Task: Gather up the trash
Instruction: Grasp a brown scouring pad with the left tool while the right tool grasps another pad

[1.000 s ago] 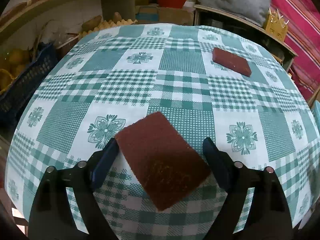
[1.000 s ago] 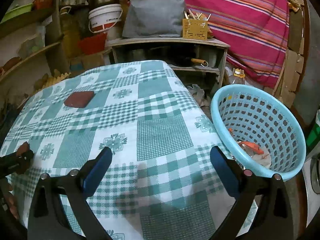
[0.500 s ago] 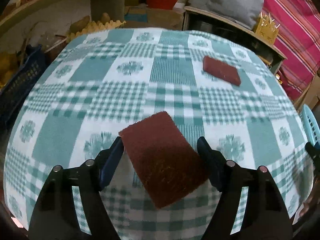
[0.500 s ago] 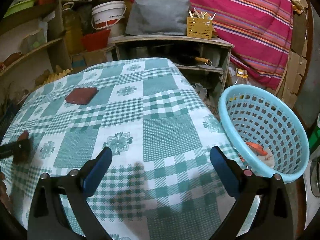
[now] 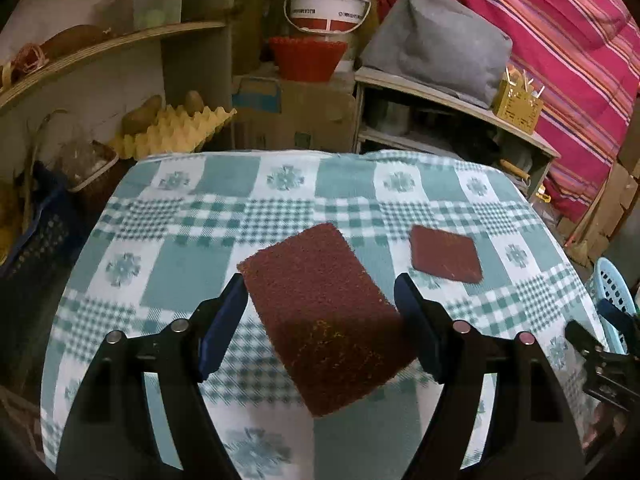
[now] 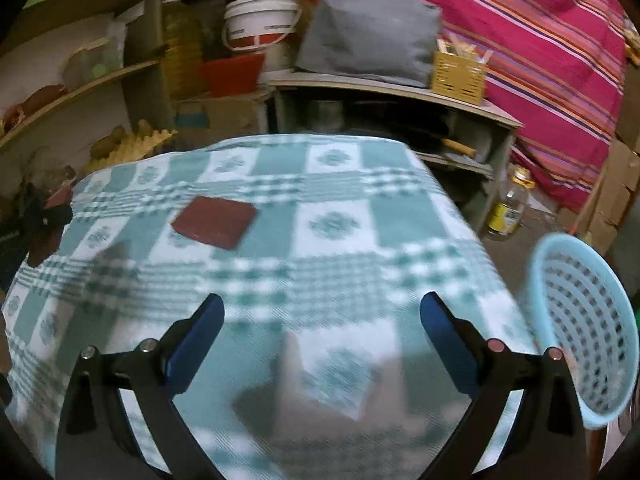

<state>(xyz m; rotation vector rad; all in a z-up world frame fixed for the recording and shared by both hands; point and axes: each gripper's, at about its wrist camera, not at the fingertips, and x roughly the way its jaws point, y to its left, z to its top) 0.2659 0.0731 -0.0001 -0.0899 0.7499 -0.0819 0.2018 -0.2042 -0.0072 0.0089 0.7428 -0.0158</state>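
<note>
My left gripper (image 5: 320, 304) is shut on a dark red scouring pad (image 5: 324, 320), gripped by its sides and held above the green checked tablecloth (image 5: 192, 264). A second red pad (image 5: 446, 254) lies flat on the cloth to the right; it also shows in the right wrist view (image 6: 214, 222). My right gripper (image 6: 322, 328) is open and empty over the near right part of the table. A light blue perforated basket (image 6: 584, 332) stands beside the table's right edge, also in the left wrist view (image 5: 612, 292).
Shelves (image 5: 112, 44) with an egg tray (image 5: 168, 132) stand at the back left. A white bucket (image 5: 328, 4), red bowl (image 5: 306, 58) and grey cushion (image 5: 436, 44) are behind the table. A bottle (image 6: 508, 208) stands on the floor at right.
My left gripper has lifted the held pad off the cloth and tilted up. My right gripper has swung left and up, so the basket slid to the right edge of its view.
</note>
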